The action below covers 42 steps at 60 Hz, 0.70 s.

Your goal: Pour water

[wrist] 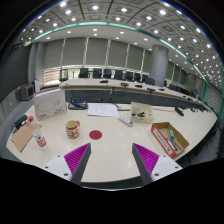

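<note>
a large office room: rows of round ceiling lights [110, 18], tall covered windows [100, 52] along the far wall, dark chairs [105, 73] behind long desks, a pale worktop [110, 150] in front.

gripper view; above table [110, 150]; faces forward over fingers [75, 157]; far

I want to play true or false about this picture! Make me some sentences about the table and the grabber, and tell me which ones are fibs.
1. The gripper is holding a cup. False: its fingers are open with nothing between them.
2. A red circle lies on the table, ahead of the fingers. True.
3. The brown-lidded jar stands on the red circle. False: it stands beside it, apart.
4. A small bottle stands on the table. True.
5. Black chairs stand beyond the table. True.
</note>
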Motion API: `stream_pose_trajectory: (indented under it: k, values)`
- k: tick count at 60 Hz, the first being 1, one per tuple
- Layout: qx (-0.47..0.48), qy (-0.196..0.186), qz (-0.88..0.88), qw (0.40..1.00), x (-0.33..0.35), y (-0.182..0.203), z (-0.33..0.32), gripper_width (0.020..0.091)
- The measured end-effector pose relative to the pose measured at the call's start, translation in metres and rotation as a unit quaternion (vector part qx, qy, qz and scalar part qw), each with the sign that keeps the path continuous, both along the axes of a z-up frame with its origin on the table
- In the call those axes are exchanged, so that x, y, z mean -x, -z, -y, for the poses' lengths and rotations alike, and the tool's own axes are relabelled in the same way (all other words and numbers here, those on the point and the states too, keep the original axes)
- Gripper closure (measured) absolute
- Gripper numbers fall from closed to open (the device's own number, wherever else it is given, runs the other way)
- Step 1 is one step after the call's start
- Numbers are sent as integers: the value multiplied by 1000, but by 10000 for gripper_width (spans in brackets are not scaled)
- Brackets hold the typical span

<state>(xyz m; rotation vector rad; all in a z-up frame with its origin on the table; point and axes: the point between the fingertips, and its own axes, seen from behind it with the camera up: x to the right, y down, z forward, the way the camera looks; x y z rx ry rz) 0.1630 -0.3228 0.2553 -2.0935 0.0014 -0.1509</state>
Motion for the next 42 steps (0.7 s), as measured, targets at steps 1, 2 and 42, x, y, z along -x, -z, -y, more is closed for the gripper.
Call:
stream_pose_trajectory:
  k: [1, 2, 42]
  values:
    - [1, -2, 1, 1000, 1, 1, 0, 246]
    - [1, -3, 1, 1000, 2, 2, 0, 248]
    - [10, -177, -74, 981, 313, 118, -18, 240]
